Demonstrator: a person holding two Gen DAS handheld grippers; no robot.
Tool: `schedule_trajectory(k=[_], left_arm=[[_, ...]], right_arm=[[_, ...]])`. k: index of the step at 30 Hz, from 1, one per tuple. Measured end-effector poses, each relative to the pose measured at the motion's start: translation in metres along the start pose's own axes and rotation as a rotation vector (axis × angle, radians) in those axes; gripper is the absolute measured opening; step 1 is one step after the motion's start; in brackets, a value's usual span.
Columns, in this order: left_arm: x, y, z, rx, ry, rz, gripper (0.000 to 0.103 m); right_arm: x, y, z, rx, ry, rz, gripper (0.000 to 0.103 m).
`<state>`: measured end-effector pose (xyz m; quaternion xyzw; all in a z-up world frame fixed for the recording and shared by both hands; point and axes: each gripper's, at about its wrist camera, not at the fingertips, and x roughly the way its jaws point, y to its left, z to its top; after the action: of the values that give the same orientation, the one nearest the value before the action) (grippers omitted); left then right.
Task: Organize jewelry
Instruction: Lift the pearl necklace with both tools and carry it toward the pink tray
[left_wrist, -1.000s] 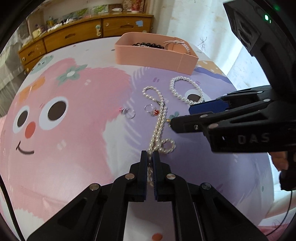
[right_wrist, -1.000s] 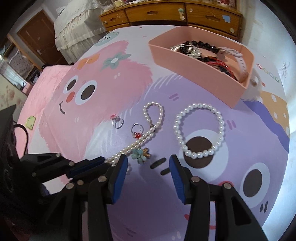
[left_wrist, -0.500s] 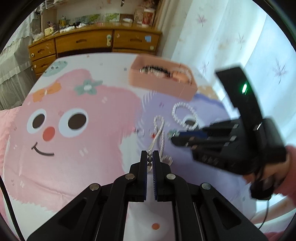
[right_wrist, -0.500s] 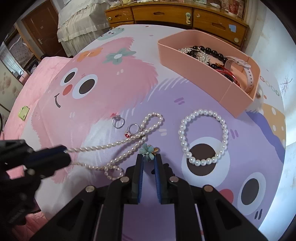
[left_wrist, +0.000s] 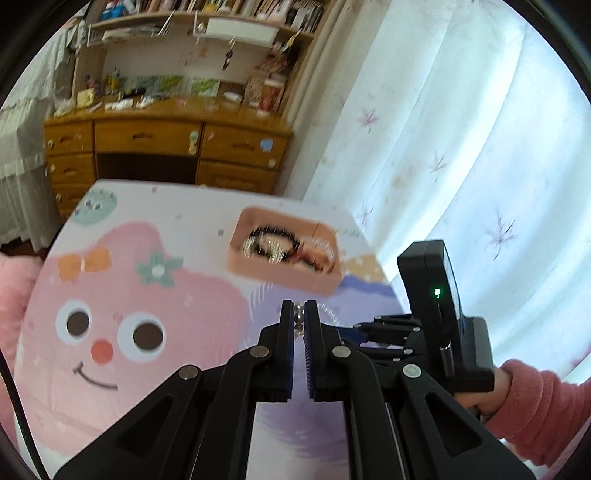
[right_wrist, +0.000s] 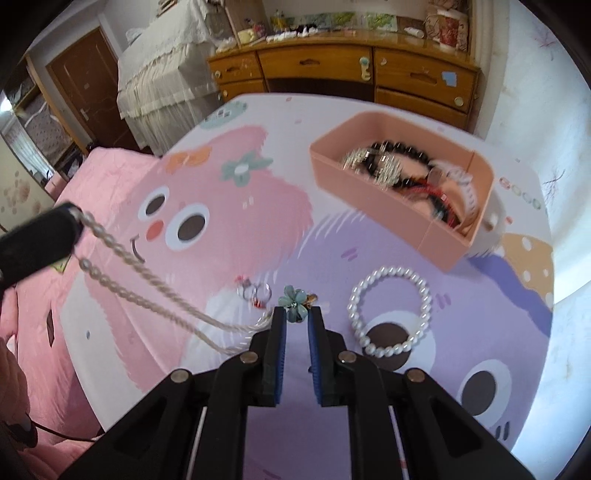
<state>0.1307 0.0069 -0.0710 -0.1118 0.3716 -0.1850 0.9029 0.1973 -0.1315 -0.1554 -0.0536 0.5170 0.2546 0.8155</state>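
My left gripper (left_wrist: 299, 314) is shut on a long pearl necklace (left_wrist: 298, 320); in the right wrist view the gripper (right_wrist: 70, 218) holds the necklace (right_wrist: 129, 258) up so its strands hang slanting down to the table. My right gripper (right_wrist: 295, 319) is shut on a teal flower brooch (right_wrist: 293, 301), lifted above the cartoon tablecloth. The pink jewelry box (right_wrist: 369, 195) with dark bead bracelets and a watch stands at the far right; it also shows in the left wrist view (left_wrist: 258, 266).
A pearl bracelet (right_wrist: 389, 314) lies right of my right gripper. Two small rings (right_wrist: 255, 293) lie just left of the brooch. A wooden dresser (right_wrist: 351, 70) stands behind the table, a bed (right_wrist: 162, 62) at the far left. Curtains (left_wrist: 461, 147) hang on the right.
My left gripper has risen high, pulling the pearl necklace up off the table. My right gripper closed on the flower brooch and lifted it a little.
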Motion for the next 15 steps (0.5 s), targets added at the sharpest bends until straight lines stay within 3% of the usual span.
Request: schedule_trajectory(k=[15], left_arm=[[-0.018,-0.013,0.092,0.088,-0.167,-0.051,0.003]], right_arm=[[-0.067,-0.032,0.046,0.121,-0.234,-0.061,0.011]])
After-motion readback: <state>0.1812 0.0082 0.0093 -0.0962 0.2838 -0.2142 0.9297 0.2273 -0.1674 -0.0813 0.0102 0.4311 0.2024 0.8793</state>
